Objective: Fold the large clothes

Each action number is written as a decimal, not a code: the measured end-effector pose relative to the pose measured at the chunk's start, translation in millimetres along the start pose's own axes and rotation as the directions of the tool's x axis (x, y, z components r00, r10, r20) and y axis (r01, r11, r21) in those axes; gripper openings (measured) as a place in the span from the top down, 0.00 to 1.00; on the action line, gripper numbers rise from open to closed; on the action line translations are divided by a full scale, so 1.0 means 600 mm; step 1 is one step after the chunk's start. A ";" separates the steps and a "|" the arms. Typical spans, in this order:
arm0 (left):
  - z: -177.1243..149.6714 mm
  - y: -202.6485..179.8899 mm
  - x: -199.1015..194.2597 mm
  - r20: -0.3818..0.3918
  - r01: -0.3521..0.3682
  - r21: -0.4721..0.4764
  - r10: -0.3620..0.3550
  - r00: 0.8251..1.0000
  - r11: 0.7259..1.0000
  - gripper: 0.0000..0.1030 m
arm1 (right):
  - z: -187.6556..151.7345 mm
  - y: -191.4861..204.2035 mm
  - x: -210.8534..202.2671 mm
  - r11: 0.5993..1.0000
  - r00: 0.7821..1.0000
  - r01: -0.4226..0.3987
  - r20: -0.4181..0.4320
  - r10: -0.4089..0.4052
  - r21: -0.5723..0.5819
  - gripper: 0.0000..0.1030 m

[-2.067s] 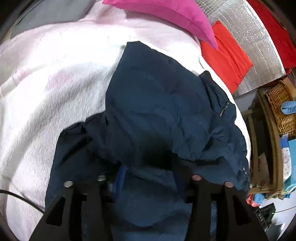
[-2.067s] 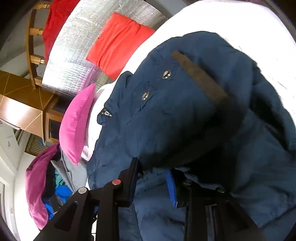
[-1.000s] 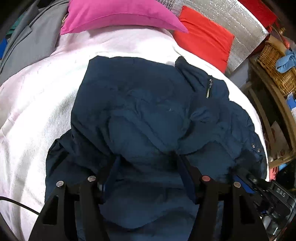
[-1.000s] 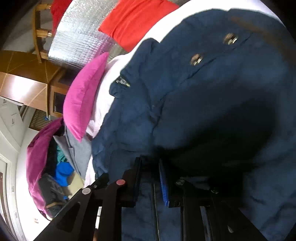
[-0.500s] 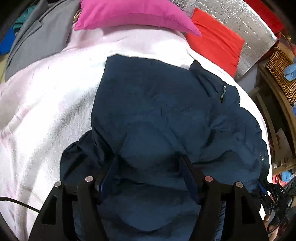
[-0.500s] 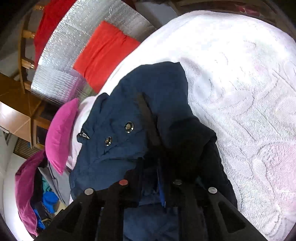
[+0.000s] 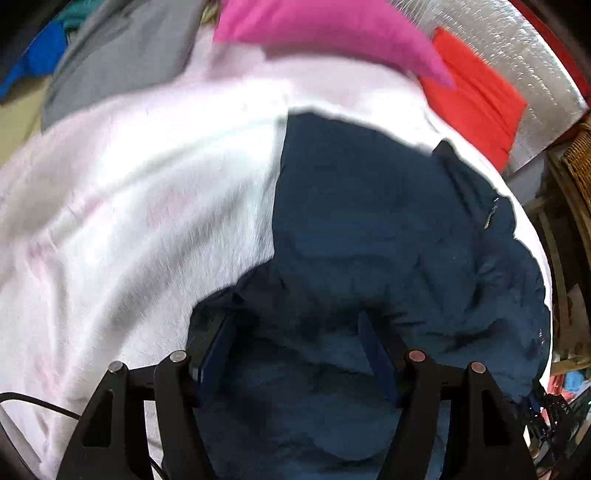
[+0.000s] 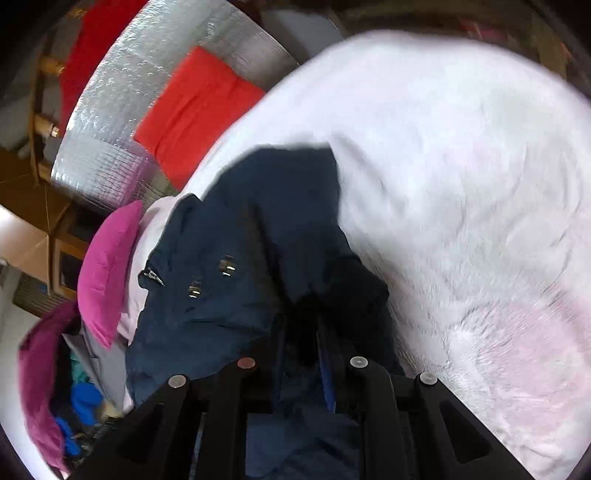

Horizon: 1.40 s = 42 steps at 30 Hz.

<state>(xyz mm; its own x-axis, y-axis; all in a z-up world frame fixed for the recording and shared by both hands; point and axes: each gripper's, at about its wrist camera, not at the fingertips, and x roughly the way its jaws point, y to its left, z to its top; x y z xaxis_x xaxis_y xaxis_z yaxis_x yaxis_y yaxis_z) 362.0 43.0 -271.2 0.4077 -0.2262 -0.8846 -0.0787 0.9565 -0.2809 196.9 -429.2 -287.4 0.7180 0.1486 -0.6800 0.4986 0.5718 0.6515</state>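
Observation:
A dark navy jacket (image 7: 369, 229) lies crumpled on a white fluffy blanket (image 7: 129, 221). My left gripper (image 7: 295, 332) has its jaws wide apart over the jacket's near edge, with fabric bulging between them. My right gripper (image 8: 301, 332) is shut on a dark fold of the jacket (image 8: 258, 240), which shows two metal snaps (image 8: 210, 277) and a zipper pull. The view is motion-blurred.
A pink pillow (image 7: 332, 33) and a red cushion (image 7: 476, 96) lie beyond the blanket, against silver foil (image 8: 110, 122). Grey and blue clothes (image 7: 110, 51) are piled at the far left. A wicker basket and wooden shelf (image 7: 576, 162) stand at the right.
The right gripper closed on a jacket fold and pulled it, so more white blanket shows. The left view shifted right across the jacket, its jaws staying apart.

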 end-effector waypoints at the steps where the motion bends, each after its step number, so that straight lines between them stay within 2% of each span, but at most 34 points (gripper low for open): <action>1: 0.001 0.002 -0.002 0.003 0.005 -0.002 -0.005 1.000 1.000 0.33 | -0.001 -0.005 -0.003 1.000 1.000 -0.019 0.005 0.019 0.018 0.81; 5: 0.005 0.006 -0.028 0.055 0.034 0.000 -0.034 0.998 0.999 0.33 | 0.001 0.006 -0.027 1.000 1.000 -0.020 0.013 0.020 0.006 0.79; 8: 0.011 0.014 -0.047 0.104 0.050 -0.008 -0.049 0.993 0.999 0.33 | 0.001 0.034 -0.051 0.997 0.996 -0.070 0.052 0.072 -0.035 0.79; 11: 0.026 0.029 -0.061 0.134 0.031 -0.019 -0.028 0.991 0.999 0.33 | -0.001 0.060 -0.066 0.990 0.988 -0.126 0.082 0.131 -0.069 0.79; 15: 0.033 0.046 -0.040 0.095 -0.009 -0.035 0.013 0.995 0.999 0.33 | -0.001 0.084 -0.039 0.990 0.991 -0.119 0.056 0.124 -0.080 0.78; 19: 0.030 0.058 -0.005 0.008 -0.036 -0.039 0.036 0.999 0.999 0.31 | -0.009 0.066 0.019 0.997 0.998 -0.048 -0.034 0.046 -0.056 0.76; 23: 0.032 0.055 -0.019 0.035 -0.037 -0.024 0.038 0.999 0.999 0.31 | -0.013 0.066 0.022 0.997 0.998 -0.049 -0.038 0.047 -0.059 0.76; 25: 0.034 0.060 -0.031 0.059 -0.013 -0.039 0.015 0.998 0.999 0.31 | -0.011 0.070 0.013 0.997 0.998 -0.049 -0.042 0.047 -0.055 0.71; 27: 0.036 0.065 -0.048 0.087 0.005 -0.048 0.000 0.996 0.999 0.31 | -0.011 0.084 0.001 0.995 0.996 -0.081 -0.032 0.079 -0.058 0.46; 29: 0.038 0.066 -0.060 0.116 0.009 -0.052 -0.003 0.993 0.999 0.31 | -0.015 0.110 -0.009 0.987 0.990 -0.140 -0.019 0.138 -0.084 0.40; 34: 0.036 0.044 -0.065 0.136 0.014 -0.013 -0.013 0.991 1.000 0.31 | -0.042 0.186 0.023 0.962 0.977 -0.208 -0.091 0.194 -0.179 0.40; 35: 0.035 0.037 -0.060 0.128 0.006 0.005 -0.007 0.992 1.000 0.31 | -0.049 0.195 0.034 0.960 0.976 -0.206 -0.106 0.189 -0.188 0.44; 37: 0.033 0.027 -0.045 0.099 -0.039 0.039 0.035 0.994 0.998 0.31 | -0.063 0.206 0.067 0.963 0.977 -0.186 -0.142 0.160 -0.196 0.50; 39: 0.029 0.023 -0.023 0.060 -0.107 0.069 0.103 0.993 0.992 0.31 | -0.077 0.205 0.098 0.967 0.982 -0.122 -0.169 0.085 -0.223 0.54; 42: 0.026 0.022 -0.023 0.056 -0.109 0.075 0.105 0.993 0.991 0.31 | -0.083 0.206 0.097 0.965 0.984 -0.102 -0.169 0.062 -0.241 0.58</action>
<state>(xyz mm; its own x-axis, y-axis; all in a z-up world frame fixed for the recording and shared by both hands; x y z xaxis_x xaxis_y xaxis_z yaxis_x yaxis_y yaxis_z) 369.4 61.5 -257.1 0.4471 -0.1142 -0.8871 -0.0539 0.9866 -0.1542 276.2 -309.8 -262.8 0.6550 0.3179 -0.6855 0.2908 0.7313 0.6170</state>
